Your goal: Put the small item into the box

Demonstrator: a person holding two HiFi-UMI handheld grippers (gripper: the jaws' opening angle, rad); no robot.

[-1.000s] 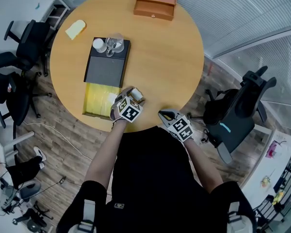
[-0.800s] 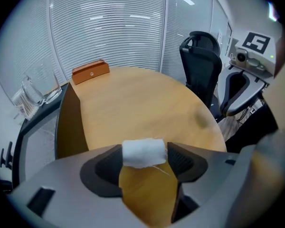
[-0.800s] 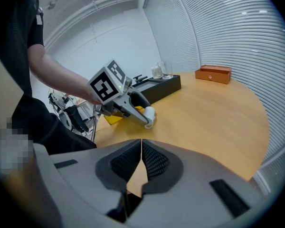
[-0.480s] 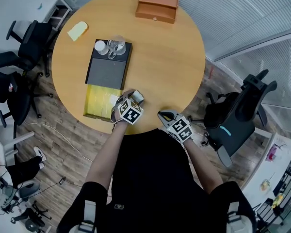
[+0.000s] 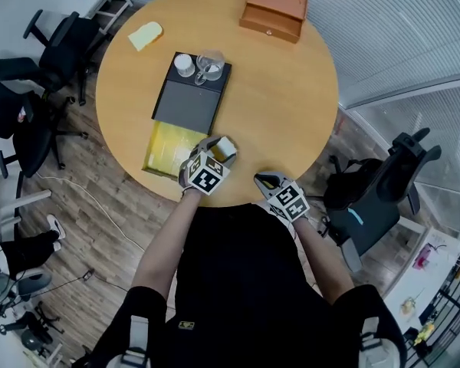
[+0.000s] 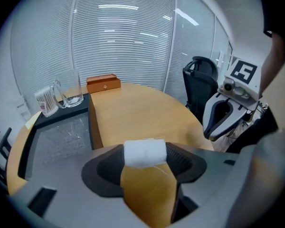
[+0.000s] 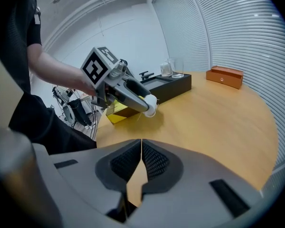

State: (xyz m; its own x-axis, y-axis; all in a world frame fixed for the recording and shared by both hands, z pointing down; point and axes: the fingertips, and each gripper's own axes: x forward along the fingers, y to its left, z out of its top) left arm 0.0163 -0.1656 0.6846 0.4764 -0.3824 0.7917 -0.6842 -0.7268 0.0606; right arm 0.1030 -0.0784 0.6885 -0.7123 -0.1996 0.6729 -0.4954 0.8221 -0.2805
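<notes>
Lying crosswise between the pads, the small white roll (image 6: 144,152) was seen with its long axis running from one jaw to the other, one end set against each pad. It was shown as a short, soft cylinder of white fibrous stuff, with a few loose threads at its edge. It was gripped by the left gripper (image 5: 221,150), whose jaws had just been closing and were set fairly wide apart by the roll's length. The roll was held over the near part of the round wooden table (image 5: 284,106), just beside the yellow box (image 5: 169,146) and near the black box (image 5: 182,106). The right gripper (image 7: 139,161) was held nearby with its jaws brought together, nothing between them.
</notes>
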